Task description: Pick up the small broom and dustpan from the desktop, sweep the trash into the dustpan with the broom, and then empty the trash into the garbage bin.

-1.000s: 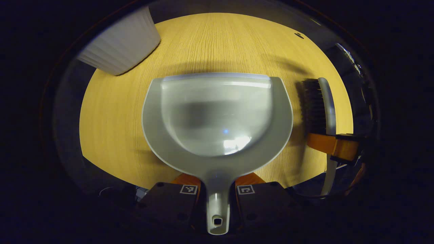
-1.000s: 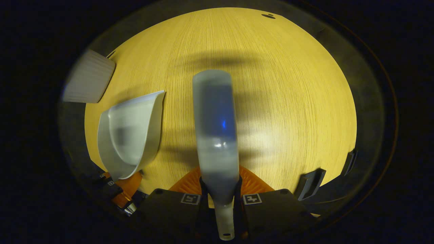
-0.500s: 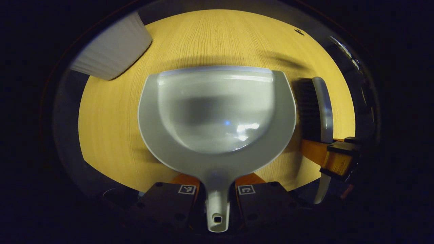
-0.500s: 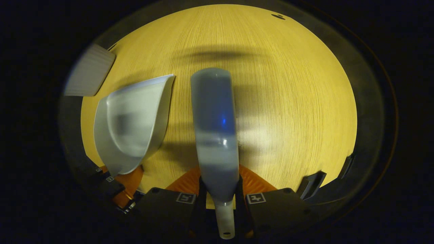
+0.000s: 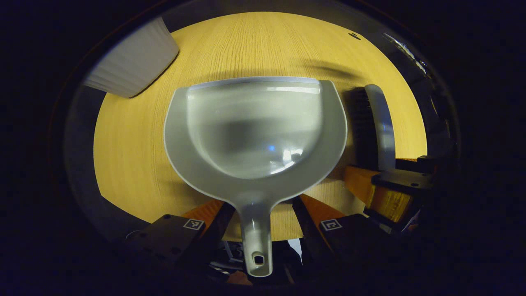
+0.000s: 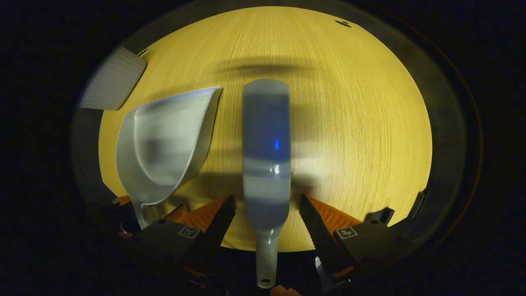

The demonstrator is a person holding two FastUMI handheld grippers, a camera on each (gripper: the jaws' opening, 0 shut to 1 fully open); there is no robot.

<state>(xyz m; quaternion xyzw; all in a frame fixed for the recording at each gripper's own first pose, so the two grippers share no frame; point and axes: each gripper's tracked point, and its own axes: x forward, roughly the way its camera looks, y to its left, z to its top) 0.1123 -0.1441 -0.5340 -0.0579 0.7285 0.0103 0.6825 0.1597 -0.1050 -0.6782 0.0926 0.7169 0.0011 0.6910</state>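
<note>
**Both grippers spread wide around the dustpan and broom handles**

In the left gripper view, the left gripper (image 5: 259, 218) stands with its two fingers parted wide, one on each side of the dustpan (image 5: 254, 131) handle, with bare wood showing between each finger and the handle. Neither finger presses on it. The grey dustpan lies flat on the wooden desktop (image 5: 131, 144), its handle pointing back toward the camera and its straight front lip turned away. The pan is empty, with only a soft glare on its inner floor.

Just beside the dustpan's right edge lies the small broom (image 5: 376, 123), its dark bristles turned toward the pan and its grey back away from it. The right gripper (image 5: 390, 185) sits at the near end of the broom. Near the desktop's far left edge stands a white ribbed garbage bin (image 5: 131, 65), well apart from the dustpan.

In the right gripper view, the right gripper (image 6: 267, 220) is likewise spread open, its fingers well clear of the broom (image 6: 266, 152) on both sides. The broom lies lengthwise along the view, grey back upward, its narrow handle end with a hanging hole reaching down to the bottom of the picture. To its left the dustpan (image 6: 164, 144) rests on the desktop (image 6: 349, 123), near the broom but not touching it, and the bin (image 6: 113, 84) shows beyond it at the upper left. A small dark mark sits at the far edge of the wood.
</note>
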